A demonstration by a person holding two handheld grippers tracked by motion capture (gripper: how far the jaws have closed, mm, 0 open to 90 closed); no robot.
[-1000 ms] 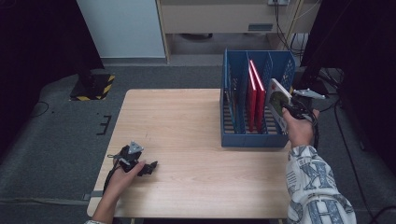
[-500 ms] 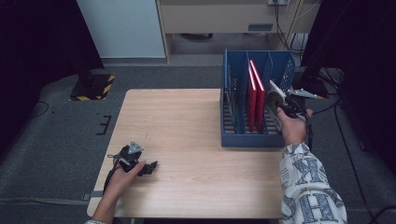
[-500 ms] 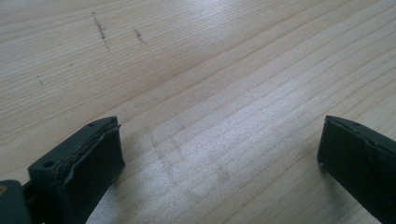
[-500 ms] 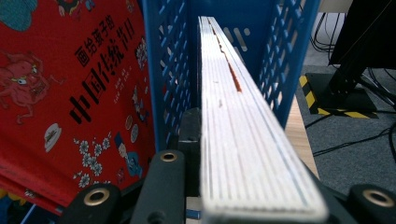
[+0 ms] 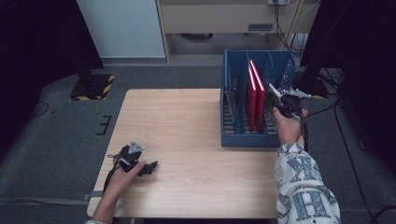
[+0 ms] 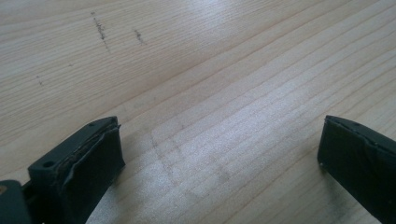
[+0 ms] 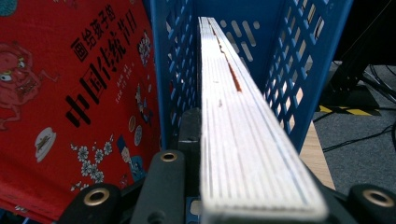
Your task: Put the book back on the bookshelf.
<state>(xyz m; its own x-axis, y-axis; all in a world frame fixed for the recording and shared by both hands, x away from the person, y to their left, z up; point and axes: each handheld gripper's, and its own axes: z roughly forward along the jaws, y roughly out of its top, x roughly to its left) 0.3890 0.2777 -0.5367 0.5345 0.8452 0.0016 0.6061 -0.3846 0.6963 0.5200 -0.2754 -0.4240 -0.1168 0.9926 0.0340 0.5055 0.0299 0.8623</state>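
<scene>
Nearest you, your left gripper [image 5: 150,167] rests low on the table [image 5: 187,140] near its front left corner, well apart from everything else. Its own view has the jaws spread wide with bare wood grain between them [image 6: 219,154], so it is released and grasps nothing.

Farther out on your right, your right gripper [image 5: 275,100] is up at the right side of the blue rack [image 5: 243,140], which stands at the table's far right edge. It is clenched on a book [image 7: 238,116]: in the right gripper view the white page edge runs straight away from the jaws, which press on both sides of it. The book sits in the rack's rightmost slot, between a blue mesh divider [image 7: 175,65] and the mesh outer wall [image 7: 308,60].

Beyond that divider, a red book [image 5: 254,95] stands upright in the next slot, its cover [image 7: 70,102] facing your gripper.
</scene>
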